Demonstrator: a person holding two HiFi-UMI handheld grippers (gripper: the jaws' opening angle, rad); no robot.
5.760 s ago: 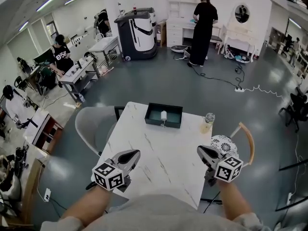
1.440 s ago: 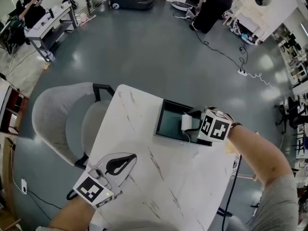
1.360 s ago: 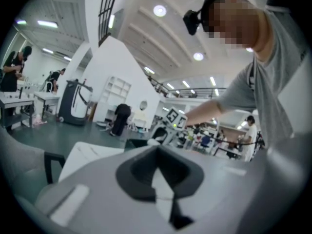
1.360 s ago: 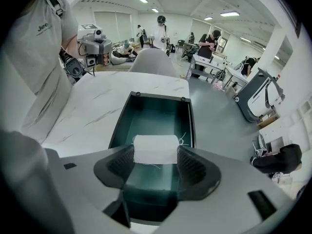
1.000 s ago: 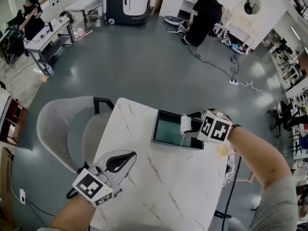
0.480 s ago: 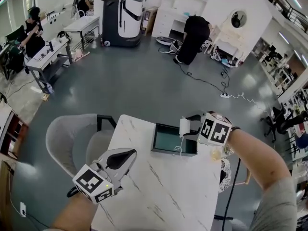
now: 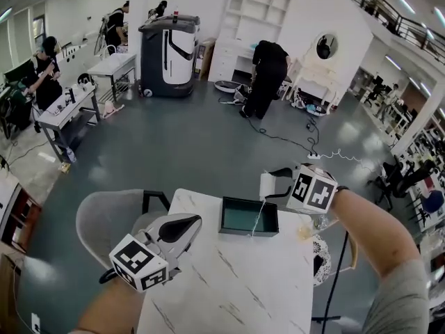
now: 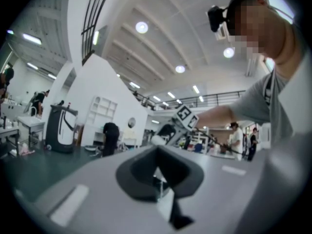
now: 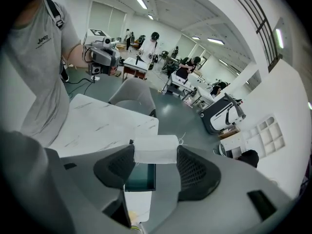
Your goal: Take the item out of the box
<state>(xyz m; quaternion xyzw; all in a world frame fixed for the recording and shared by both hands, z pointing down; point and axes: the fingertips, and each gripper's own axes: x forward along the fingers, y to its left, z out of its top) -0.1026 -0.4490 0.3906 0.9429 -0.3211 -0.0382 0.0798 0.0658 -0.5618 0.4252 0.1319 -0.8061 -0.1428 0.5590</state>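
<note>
**Item:** small white roll point(image 7: 267, 185). Clamped across its ends between the right tongs point(image 7: 273, 184), in the air above the far right part of the tabletop point(image 7: 229, 284). In the right gripper view the roll point(image 9: 155, 149) spans the gap of the right tongs point(image 9: 155, 156), both pads pressed on it. A thin thread point(image 7: 258, 218) hangs from it toward the box; I cannot tell whether its end touches anything.

**Box:** dark tray with a green floor point(image 7: 247, 218), at the far edge of the tabletop, below and slightly left of the roll. Nothing else shows inside it. The right gripper view shows part of the same box point(image 9: 140, 177) beneath the roll.

**Left tongs** point(image 7: 182, 227): near left, over the tabletop edge, well apart from the box. The left gripper view shows them point(image 8: 158, 177) closed together with nothing between.

**Progress:** I judge the main step done, since the roll is clear of the box walls. What remains, as I read it, is setting the roll down on bare tabletop and releasing it, minding the trailing thread.
</note>
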